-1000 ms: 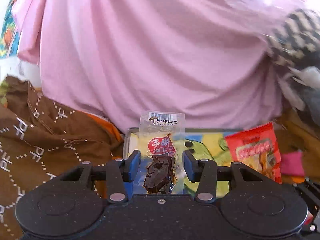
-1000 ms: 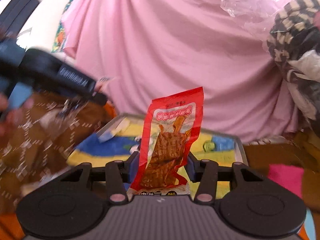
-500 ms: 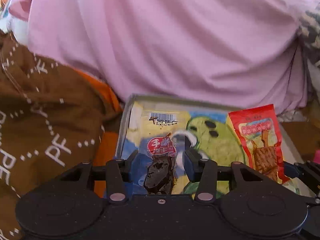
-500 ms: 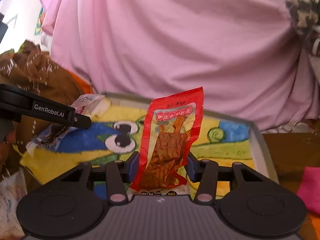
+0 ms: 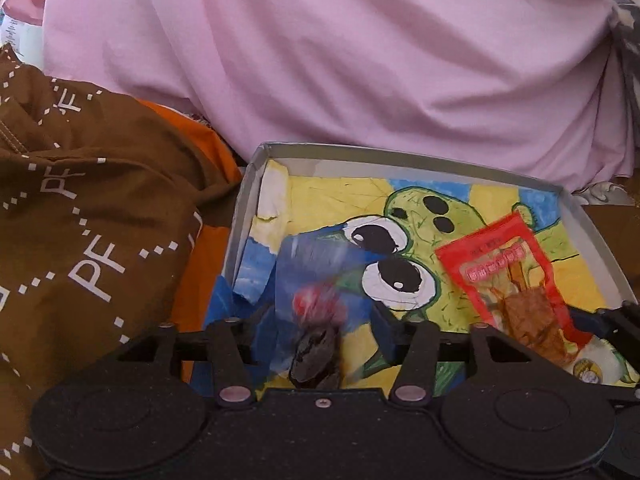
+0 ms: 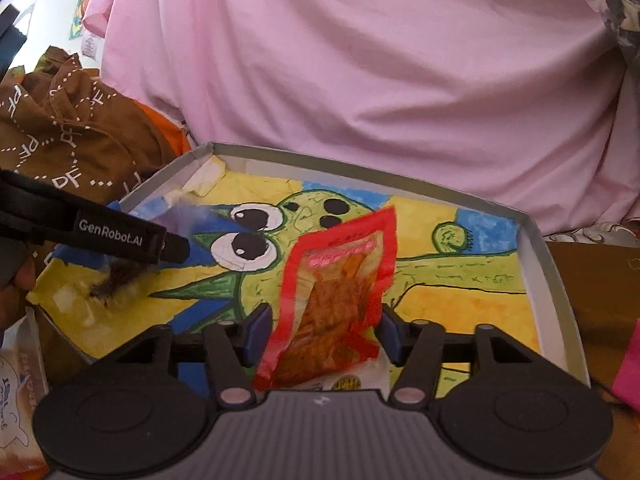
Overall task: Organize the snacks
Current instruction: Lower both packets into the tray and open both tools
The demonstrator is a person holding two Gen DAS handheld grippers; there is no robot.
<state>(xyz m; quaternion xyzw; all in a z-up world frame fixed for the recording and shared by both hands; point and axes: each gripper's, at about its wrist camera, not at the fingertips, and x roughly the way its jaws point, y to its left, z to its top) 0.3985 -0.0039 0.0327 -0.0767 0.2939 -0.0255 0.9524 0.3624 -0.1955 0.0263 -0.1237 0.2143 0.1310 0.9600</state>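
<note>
The shallow grey tray (image 5: 592,232), lined with a painted green cartoon creature on yellow and blue, serves as the landmark. Over its near left corner the left gripper (image 5: 316,332) has its fingers spread apart, and the clear packet of dark dried snack (image 5: 316,344) sits blurred between them, touching neither side that can be seen. Over the tray's near middle the right gripper (image 6: 324,328) likewise has its fingers parted, with the red snack packet (image 6: 336,300) blurred and tilted between them, above the painted lining. Behind the tray's far wall a pink cloth (image 6: 360,80) rises and fills the background. Against the tray's left wall lies a crumpled brown fabric with white lettering (image 5: 88,220) over an orange cloth (image 5: 196,152). A bright pink item (image 6: 630,364) shows just beyond the tray's right wall.
</note>
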